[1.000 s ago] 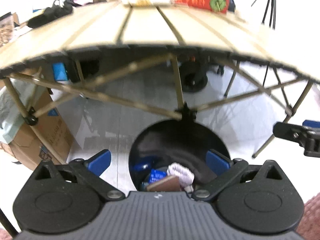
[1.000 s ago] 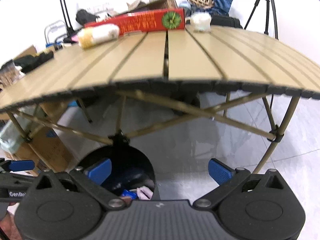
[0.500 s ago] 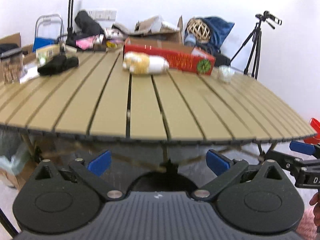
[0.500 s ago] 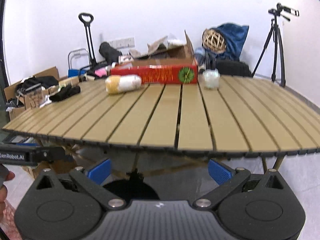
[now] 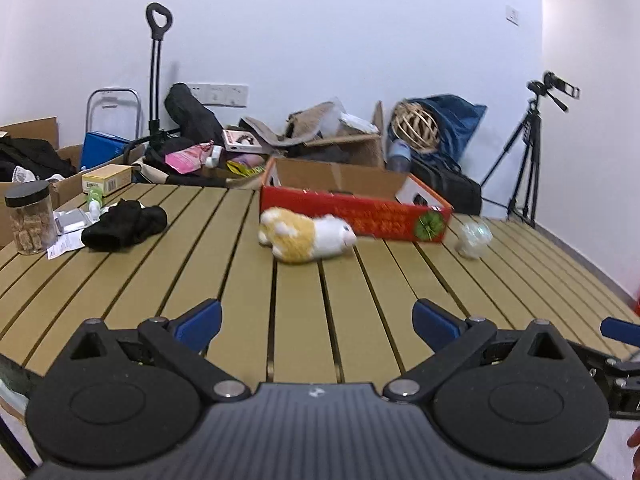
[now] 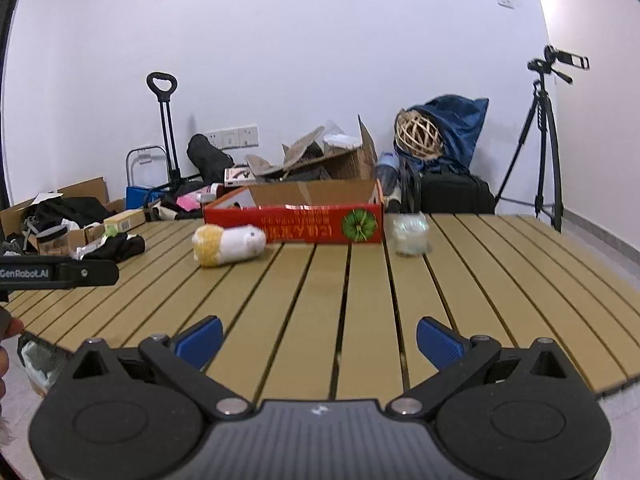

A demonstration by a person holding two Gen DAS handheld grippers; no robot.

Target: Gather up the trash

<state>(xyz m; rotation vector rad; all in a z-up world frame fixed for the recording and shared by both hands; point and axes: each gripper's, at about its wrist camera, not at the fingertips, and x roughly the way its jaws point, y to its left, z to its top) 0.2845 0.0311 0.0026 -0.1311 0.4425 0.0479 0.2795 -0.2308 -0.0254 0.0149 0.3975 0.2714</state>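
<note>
**Over the near edge of the surface: both hand-held grippers empty, facing the remaining items**

Above the slatted surface [image 5: 304, 292], near its front edge, the left hand-held gripper [image 5: 317, 322] is level, blue fingers spread wide, nothing between them. The right hand-held gripper [image 6: 319, 336] is likewise spread and empty, just beside it; each shows at the edge of the other's view.

Likely trash: a crumpled clear plastic wad [image 6: 409, 235], far side, just right of the red carton [image 6: 294, 227]. It lies roughly ahead of the right hand-held gripper, well apart from it.

Plush toy [image 5: 306, 239] lies on its side in front of the carton, probably not trash. Black cloth [image 5: 124, 225], jar [image 5: 30, 218] and papers sit at the far left.

Judgement: the spread jaws and low, level pose suit a forward reach; the wad looks light and crushable, so a gentle pinch should do.
</note>
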